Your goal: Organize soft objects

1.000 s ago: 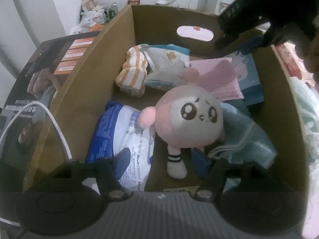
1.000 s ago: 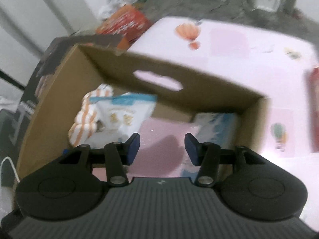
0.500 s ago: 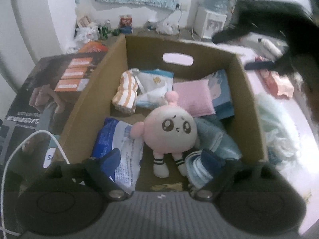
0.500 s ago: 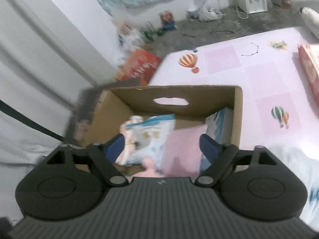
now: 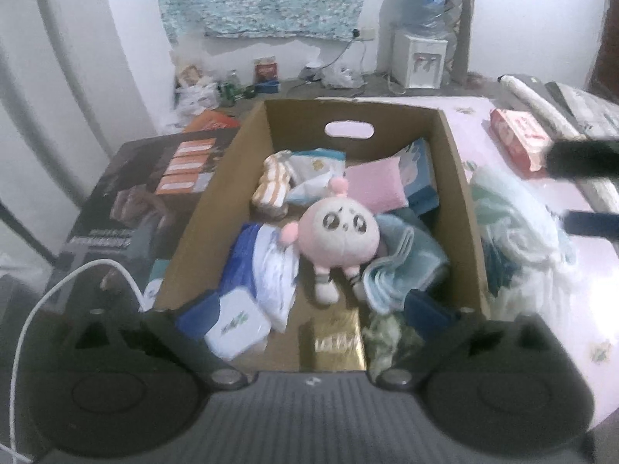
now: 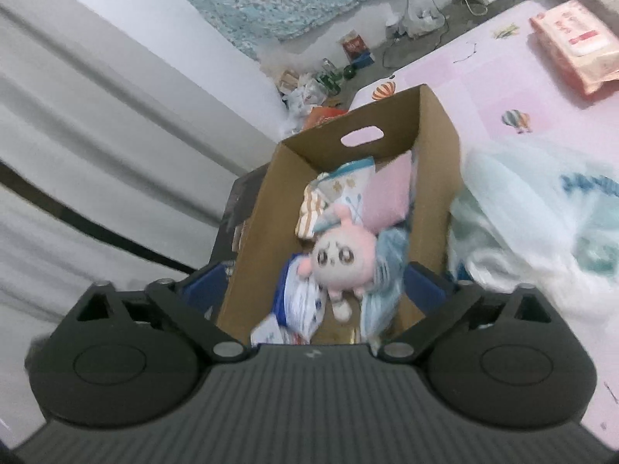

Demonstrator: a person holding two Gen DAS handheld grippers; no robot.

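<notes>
— So where is the plush toy point(image 5: 340, 232)?

— Inside the cardboard box point(image 5: 460, 178), about the middle of it, lying on its back with the face up. Its long axis runs along the length of the box: the pink tuft on its head points toward the far wall with the handle cutout, and its striped legs point toward the near end.

— What lies around it?

— A blue and white packet point(image 5: 267, 266) touches its left side, and a folded light-blue towel point(image 5: 406, 266) sits against its right. Beyond the head are a pink cloth point(image 5: 377, 183) and an orange-striped cloth point(image 5: 272, 183). A gold packet point(image 5: 336, 342) lies at the near end, past the feet.

— And the left hand-held gripper point(image 5: 315, 311)?

— Above the near end of the box, jaws opening, spread wide, with nothing pinched between them.

— The right hand-held gripper point(image 6: 315, 282)?

— Same: jaws opening, far apart, gripping nothing. In its own view it looks down into the box from the near end, and the toy point(image 6: 340, 257) lies tilted, head toward the far wall. In the left view its two dark fingers point(image 5: 584, 158) show at the right edge, blurred.

— Anything beside the box?

— A pale bundle of cloth point(image 5: 518, 228) just outside the right wall, on the pink surface point(image 5: 603, 270), and a red and white packet point(image 5: 518, 135) farther off.
</notes>
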